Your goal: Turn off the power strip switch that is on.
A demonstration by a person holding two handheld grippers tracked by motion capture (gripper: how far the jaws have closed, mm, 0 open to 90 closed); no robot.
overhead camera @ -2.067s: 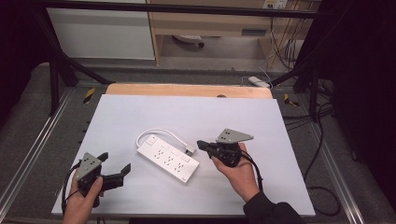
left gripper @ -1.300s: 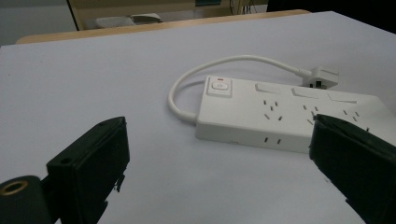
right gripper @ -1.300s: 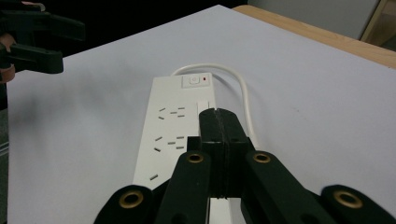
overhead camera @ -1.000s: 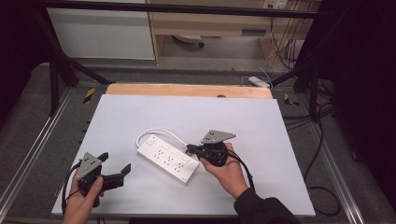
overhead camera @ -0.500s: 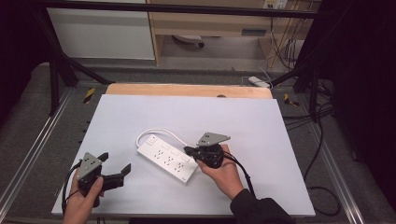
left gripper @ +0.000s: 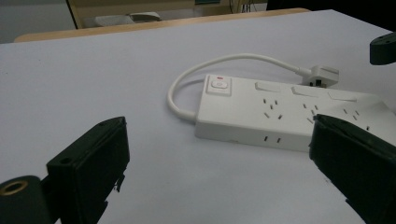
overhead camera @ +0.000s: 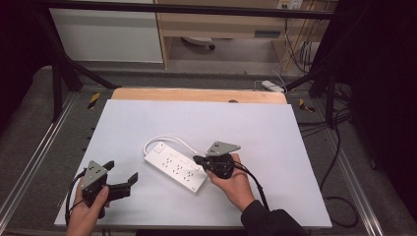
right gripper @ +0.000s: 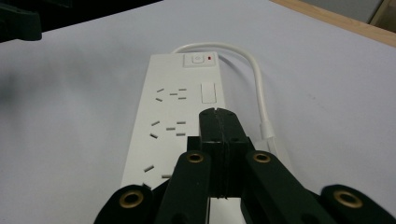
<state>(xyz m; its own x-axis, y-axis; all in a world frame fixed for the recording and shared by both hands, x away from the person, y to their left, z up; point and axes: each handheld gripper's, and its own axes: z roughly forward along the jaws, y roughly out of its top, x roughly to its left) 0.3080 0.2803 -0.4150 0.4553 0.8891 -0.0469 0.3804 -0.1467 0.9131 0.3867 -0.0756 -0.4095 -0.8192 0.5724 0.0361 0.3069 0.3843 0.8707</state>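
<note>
Two grippers work over a white table (overhead camera: 147,118) with a white power strip (overhead camera: 174,167) lying near its middle, slanted from ten o'clock to four o'clock. The strip's cord (overhead camera: 169,139) loops out from the ten o'clock end and curves back along its far side to a plug (left gripper: 323,74). A main switch (right gripper: 198,59) with a red light sits at that same end. The right gripper (overhead camera: 199,160), at three o'clock of the strip, has its jaws pressed together with nothing between them, tips over the strip's row of small switches. The left gripper (overhead camera: 120,176), near the table's seven o'clock corner, holds its jaws wide apart, aimed toward the strip and well clear of it.
</note>
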